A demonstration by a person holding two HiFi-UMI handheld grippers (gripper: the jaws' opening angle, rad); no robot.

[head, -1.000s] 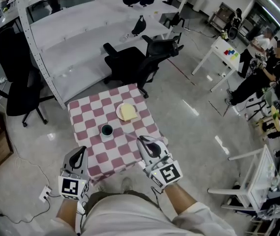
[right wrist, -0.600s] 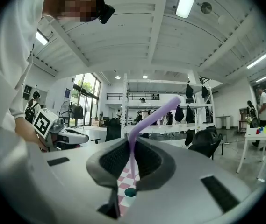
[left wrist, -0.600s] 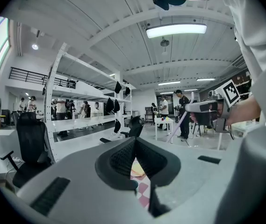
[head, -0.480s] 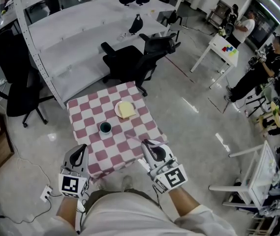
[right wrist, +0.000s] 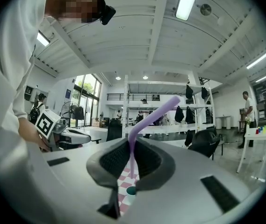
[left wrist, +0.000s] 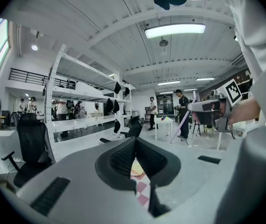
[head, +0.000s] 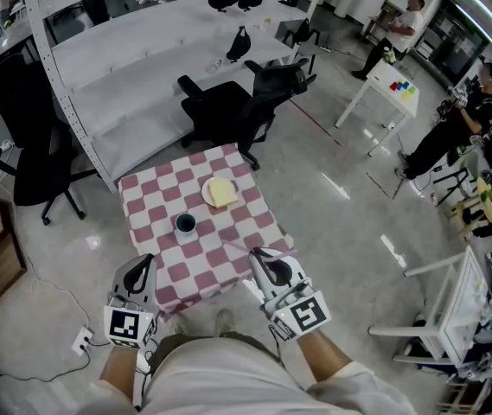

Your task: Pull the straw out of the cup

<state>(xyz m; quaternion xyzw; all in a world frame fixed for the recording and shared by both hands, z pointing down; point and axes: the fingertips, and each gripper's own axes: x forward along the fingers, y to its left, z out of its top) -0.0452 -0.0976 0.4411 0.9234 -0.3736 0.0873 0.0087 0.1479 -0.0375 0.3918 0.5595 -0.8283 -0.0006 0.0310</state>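
Fingers (right wrist: 114, 160) of my right gripper (right wrist: 132, 146) were pinched on the straw (right wrist: 152, 116), which stood upright between the pads at the centre of the right gripper view. Its bent top leaned toward the upper right. Its lower end hung clear of the cup (right wrist: 131, 190), which sat low in the frame on the checkered table (head: 142, 223). I judged the straw light, thin-walled and easily crushed or kinked. It was probably a little slick too, so a gentle hold on the straight shank below the bend suited it. My left gripper (left wrist: 133, 141) hung at the lower left of the head view with its jaws pressed together on nothing.
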